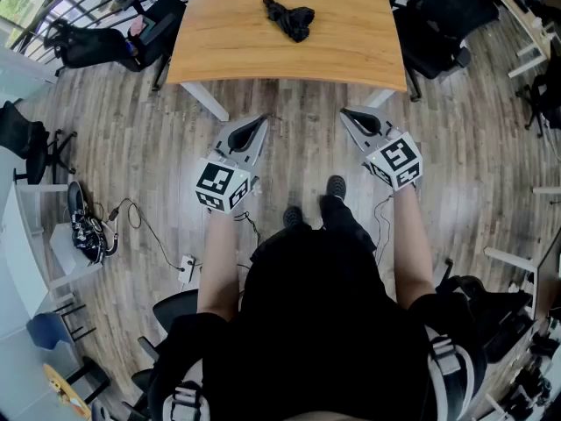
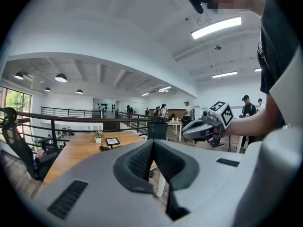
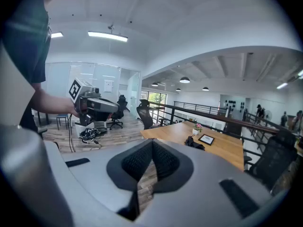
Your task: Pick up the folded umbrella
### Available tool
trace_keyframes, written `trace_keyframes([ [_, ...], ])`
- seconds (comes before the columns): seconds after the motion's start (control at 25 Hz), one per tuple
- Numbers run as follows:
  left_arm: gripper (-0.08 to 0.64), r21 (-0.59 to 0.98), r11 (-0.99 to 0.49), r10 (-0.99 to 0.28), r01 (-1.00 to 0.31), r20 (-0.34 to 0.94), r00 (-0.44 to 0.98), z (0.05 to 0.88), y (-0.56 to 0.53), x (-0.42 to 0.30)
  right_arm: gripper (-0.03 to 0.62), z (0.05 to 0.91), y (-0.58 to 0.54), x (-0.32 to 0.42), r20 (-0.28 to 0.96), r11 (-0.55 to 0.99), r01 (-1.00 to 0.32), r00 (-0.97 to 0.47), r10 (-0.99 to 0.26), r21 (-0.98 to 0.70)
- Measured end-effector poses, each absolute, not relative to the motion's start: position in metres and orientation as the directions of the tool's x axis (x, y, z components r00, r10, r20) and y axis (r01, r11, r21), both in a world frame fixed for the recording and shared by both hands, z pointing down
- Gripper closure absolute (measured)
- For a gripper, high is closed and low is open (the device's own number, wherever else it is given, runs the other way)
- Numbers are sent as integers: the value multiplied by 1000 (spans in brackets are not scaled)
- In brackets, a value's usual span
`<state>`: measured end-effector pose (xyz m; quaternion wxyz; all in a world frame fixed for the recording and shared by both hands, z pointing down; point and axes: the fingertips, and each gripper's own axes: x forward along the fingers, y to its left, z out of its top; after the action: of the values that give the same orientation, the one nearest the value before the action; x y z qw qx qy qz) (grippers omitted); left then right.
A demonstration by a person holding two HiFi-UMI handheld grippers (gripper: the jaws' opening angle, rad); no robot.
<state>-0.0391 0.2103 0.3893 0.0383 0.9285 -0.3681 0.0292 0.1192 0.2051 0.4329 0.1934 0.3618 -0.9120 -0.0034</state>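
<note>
Ahead of both tongs and well apart from them, the black folded umbrella (image 1: 291, 17) lies loosely bunched on the light wooden surface (image 1: 237, 51), resting flat and touched by neither tool. Seen from the head view, the left tongs (image 1: 260, 121) and the right tongs (image 1: 347, 112) are held side by side over the grey wood-plank floor (image 1: 298, 139), short of the surface's near edge, with their tips aimed towards it. The left tongs (image 2: 153, 142) have their dark ribbed pads pressed together with nothing between them, and the right tongs (image 3: 152, 143) are likewise closed on nothing. From the left tongs the umbrella (image 2: 104, 148) shows beyond and to the left of the tips, just beside a small black-framed picture (image 2: 112, 141) and a small potted pink flower (image 2: 98, 137) that stand further back. From the right tongs the umbrella (image 3: 191, 142) shows beyond and to the right of the tips, with the framed picture (image 3: 206, 139) just past it. A black office chair (image 1: 438, 24) stands at the surface's right side, beyond the right tongs.
</note>
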Motion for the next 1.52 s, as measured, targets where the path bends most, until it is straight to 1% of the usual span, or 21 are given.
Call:
trace_keyframes([
  [0.56,540,41,-718,-690,-695,89,719,395,215,-41,583,445,215,117,357,742,-659,-669,-652,120],
  [1.0,538,35,-717,-692,-696,83,717,396,215,-47,574,449,217,110,359,753,-643,-676,-643,138],
  [1.16,538,32,-720,-689,-693,80,720,395,216,-48,544,447,217,108,350,754,-643,-681,-644,136],
  [1.28,540,31,-722,-687,-691,82,722,395,215,-50,504,446,215,104,338,752,-645,-683,-648,139],
  [1.36,538,29,-723,-687,-690,82,722,396,215,-52,462,448,213,103,331,749,-646,-682,-652,144],
  [1.44,538,28,-723,-687,-690,80,722,395,214,-55,398,446,211,102,321,742,-653,-677,-662,153],
  [1.52,538,27,-723,-687,-690,79,723,394,214,-58,363,442,209,100,313,732,-661,-669,-674,165],
])
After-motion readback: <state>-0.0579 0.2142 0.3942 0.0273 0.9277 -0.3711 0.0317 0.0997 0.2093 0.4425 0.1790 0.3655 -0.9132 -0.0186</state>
